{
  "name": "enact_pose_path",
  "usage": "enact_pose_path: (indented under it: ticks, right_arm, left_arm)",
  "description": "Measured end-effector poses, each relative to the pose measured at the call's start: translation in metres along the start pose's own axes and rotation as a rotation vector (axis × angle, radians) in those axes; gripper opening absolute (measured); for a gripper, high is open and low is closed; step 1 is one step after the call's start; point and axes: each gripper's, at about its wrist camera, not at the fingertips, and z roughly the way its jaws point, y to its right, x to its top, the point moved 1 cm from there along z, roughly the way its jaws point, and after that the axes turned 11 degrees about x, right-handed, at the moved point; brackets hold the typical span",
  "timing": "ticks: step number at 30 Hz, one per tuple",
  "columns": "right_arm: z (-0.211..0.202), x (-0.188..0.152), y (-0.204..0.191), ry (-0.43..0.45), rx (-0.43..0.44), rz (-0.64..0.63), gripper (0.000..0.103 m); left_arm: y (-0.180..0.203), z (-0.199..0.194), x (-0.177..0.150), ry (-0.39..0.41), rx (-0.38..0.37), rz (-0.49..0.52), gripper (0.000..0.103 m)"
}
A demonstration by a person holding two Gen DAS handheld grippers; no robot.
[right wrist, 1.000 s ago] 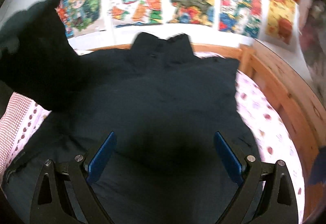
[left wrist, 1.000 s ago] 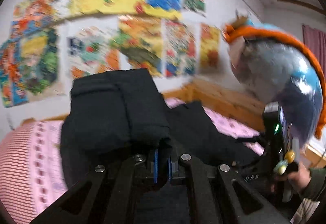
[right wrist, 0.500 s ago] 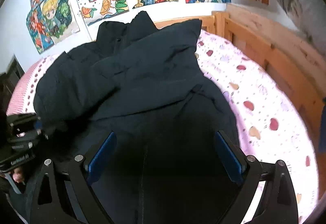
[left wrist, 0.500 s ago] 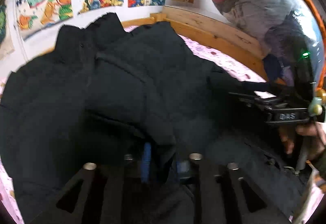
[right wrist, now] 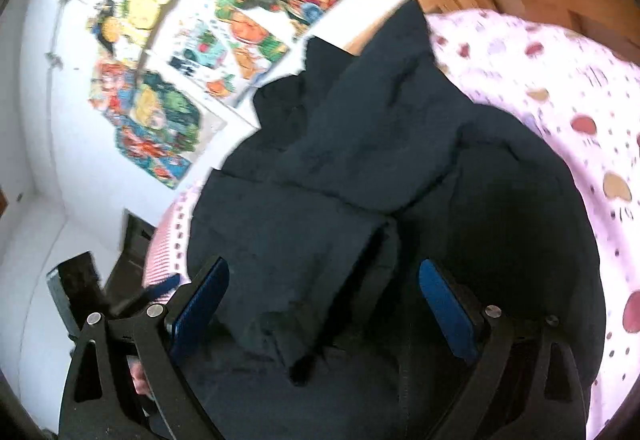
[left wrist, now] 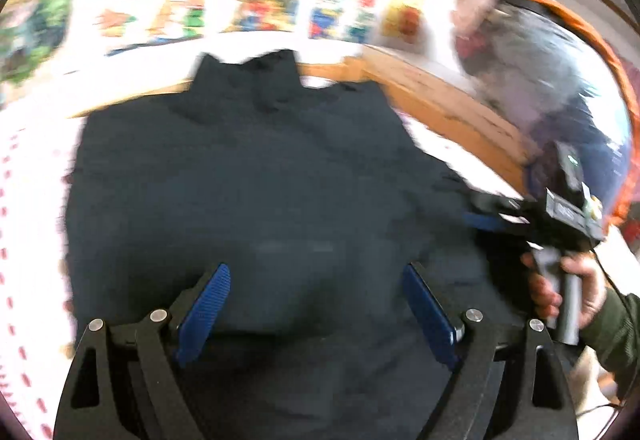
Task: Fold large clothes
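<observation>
The left gripper (left wrist: 316, 314) is opening, nothing pinched, above the dark jacket (left wrist: 256, 176) spread across the bed (right wrist: 560, 88), collar at the headboard edge. The right gripper (right wrist: 324, 306) hangs apart over a folded-in sleeve (right wrist: 320, 240). Sleeves look done; next, take the hem.

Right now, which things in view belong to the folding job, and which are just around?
Job: black jacket; left hand-held gripper, jaws opening, nothing between them; right hand-held gripper, open.
Around: pink bedsheet; wooden bed frame; wall posters.
</observation>
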Motion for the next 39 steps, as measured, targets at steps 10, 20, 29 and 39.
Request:
enact_pose_path:
  ticks: [10, 20, 29, 39]
  right_arm:
    - [0.030, 0.006, -0.045, -0.073, -0.137, -0.169, 0.005]
    - [0.030, 0.083, -0.090, 0.053, -0.588, -0.442, 0.022]
    - [0.100, 0.072, -0.084, -0.143, -0.640, -0.651, 0.043]
    - [0.121, 0.060, -0.045, -0.194, -0.604, -0.604, 0.043]
  left_arm:
    - [-0.107, 0.004, -0.001, -0.005, 0.249, -0.191, 0.087]
    - [-0.106, 0.028, 0.029, 0.056, 0.269, -0.172, 0.087]
    - [-0.079, 0.100, 0.033, -0.026, 0.341, -0.060, 0.088]
    - [-0.079, 0.132, 0.019, -0.091, 0.369, -0.060, 0.101]
